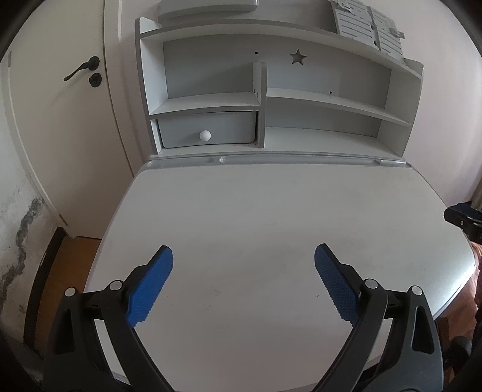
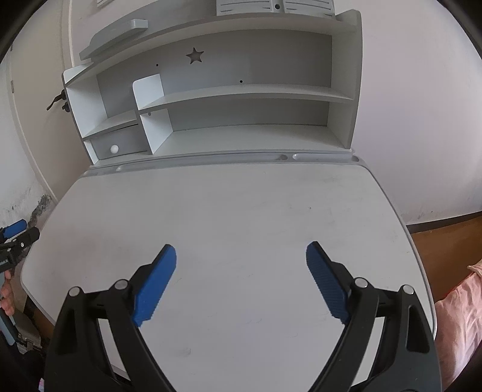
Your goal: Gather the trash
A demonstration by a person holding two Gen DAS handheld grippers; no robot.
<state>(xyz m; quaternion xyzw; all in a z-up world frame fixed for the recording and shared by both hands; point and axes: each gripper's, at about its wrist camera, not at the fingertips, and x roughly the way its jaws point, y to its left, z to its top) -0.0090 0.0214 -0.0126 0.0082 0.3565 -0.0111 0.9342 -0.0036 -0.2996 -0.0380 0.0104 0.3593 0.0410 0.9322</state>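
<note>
Trash: you have none in either view; no scrap, wrapper or bin shows, so where it lies cannot be told from here.
Desk top [image 1: 271, 217]: bare white surface under both tools, only faint scuffs and smudges on it.
Left gripper [image 1: 243, 256]: your blue fingers [image 1: 150, 286] are spread wide over the near part of the desk, holding nothing.
Right gripper [image 2: 241, 254]: also spread wide and holding nothing, hovering over the same surface, to the right of the other tool.
Shelf unit [image 1: 331, 102]: its open compartments look vacant; the small drawer [image 1: 208, 129] with a white knob is closed.
Top of the unit: a grey slatted stand [image 1: 367, 27] and a flat grey piece [image 2: 114, 37] rest there; neither reads as rubbish.
Surroundings: door [image 1: 60, 126] to the left, pink fabric [image 2: 458, 301] at the right edge.
Step in hand: by my reading, you are either at the very start or finished; nothing is grasped.
Next move: turn the cameras off the desk, toward the floor and sides, and find a piece before closing either pair of fingers.
</note>
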